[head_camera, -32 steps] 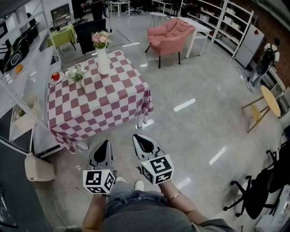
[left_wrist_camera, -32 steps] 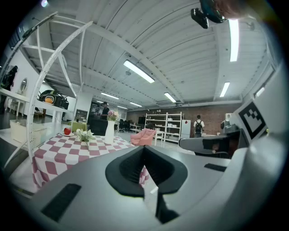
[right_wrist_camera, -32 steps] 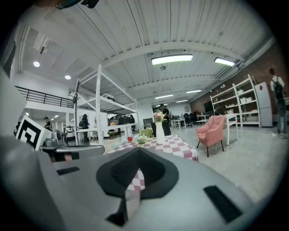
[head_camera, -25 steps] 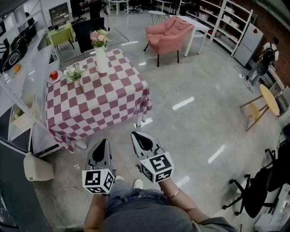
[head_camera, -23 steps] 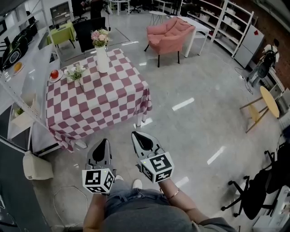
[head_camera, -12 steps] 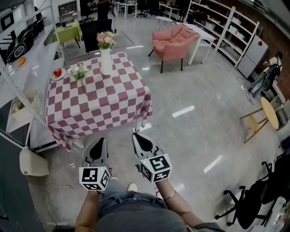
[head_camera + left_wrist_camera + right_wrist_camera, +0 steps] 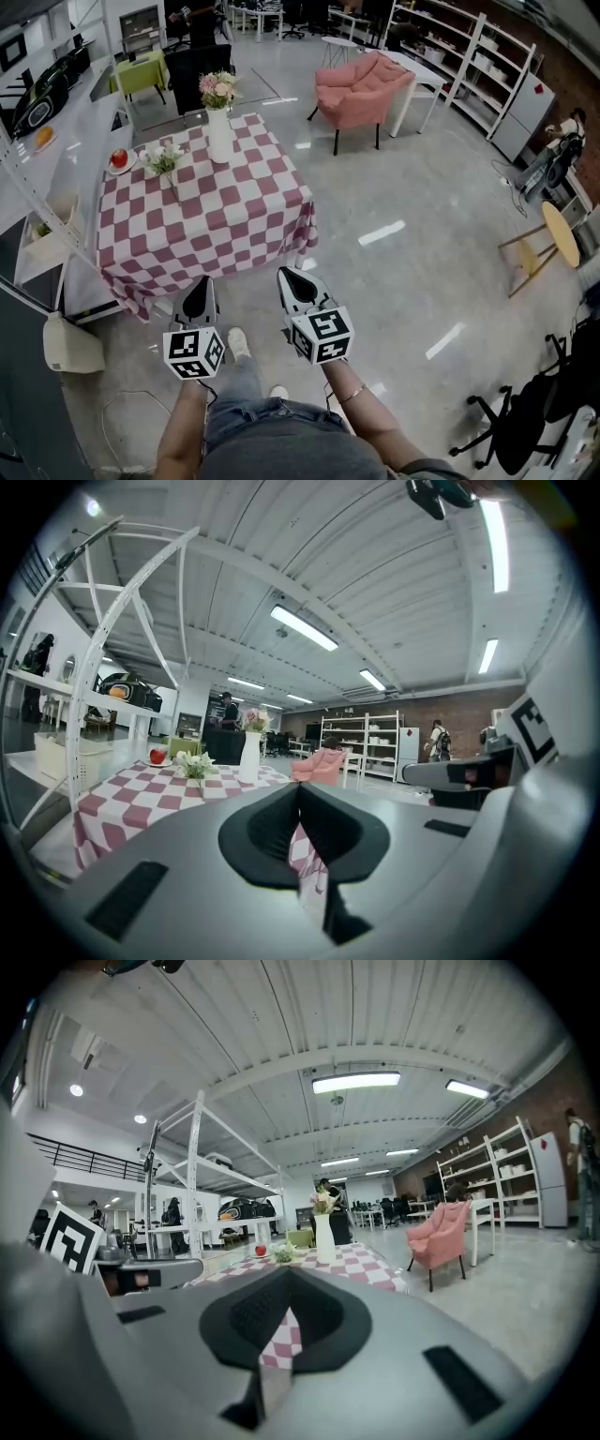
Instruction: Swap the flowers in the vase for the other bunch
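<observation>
A tall white vase with pink flowers stands at the far side of the red-and-white checked table. A loose bunch of white flowers lies to its left. My left gripper and right gripper are both shut and hold nothing, held side by side over the floor short of the table's near edge. The left gripper view has the vase and white bunch far beyond the jaws. The right gripper view shows the vase and white bunch the same way.
A red apple on a plate sits at the table's left edge. A white rack flanks the table's left; a white bin stands on the floor. A pink armchair is beyond, a wooden side table at right.
The person has stepped toward the table, one foot now forward. Both grippers have come closer to the table's near edge, still shut.
</observation>
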A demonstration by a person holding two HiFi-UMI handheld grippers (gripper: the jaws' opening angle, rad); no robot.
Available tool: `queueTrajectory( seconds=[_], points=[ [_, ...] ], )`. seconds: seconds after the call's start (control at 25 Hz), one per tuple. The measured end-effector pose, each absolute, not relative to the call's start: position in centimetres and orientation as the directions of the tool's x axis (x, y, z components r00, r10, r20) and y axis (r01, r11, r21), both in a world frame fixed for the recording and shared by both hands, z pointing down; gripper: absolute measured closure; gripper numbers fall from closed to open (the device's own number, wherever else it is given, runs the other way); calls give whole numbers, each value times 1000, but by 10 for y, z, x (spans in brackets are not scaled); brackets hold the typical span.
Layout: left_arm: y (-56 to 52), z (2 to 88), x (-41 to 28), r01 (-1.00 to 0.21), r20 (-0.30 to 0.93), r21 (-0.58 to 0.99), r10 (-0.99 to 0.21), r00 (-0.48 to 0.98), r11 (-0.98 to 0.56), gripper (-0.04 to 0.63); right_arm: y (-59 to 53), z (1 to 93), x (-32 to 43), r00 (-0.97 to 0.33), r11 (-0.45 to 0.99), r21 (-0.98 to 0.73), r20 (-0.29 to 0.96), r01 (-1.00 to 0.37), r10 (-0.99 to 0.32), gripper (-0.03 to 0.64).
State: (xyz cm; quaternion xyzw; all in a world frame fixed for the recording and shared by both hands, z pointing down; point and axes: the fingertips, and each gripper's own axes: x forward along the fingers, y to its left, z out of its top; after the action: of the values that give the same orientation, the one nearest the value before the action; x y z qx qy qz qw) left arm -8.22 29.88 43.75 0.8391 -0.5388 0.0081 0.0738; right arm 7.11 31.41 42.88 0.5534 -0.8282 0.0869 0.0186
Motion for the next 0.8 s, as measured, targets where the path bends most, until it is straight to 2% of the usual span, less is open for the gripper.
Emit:
queueTrajectory(
  seconds=[0.8],
  points=[
    [88,438,-109,-890,107,140,-887,449,-434,578,98,431,43,-363,345,-131,151,-929,-919,606]
  ],
)
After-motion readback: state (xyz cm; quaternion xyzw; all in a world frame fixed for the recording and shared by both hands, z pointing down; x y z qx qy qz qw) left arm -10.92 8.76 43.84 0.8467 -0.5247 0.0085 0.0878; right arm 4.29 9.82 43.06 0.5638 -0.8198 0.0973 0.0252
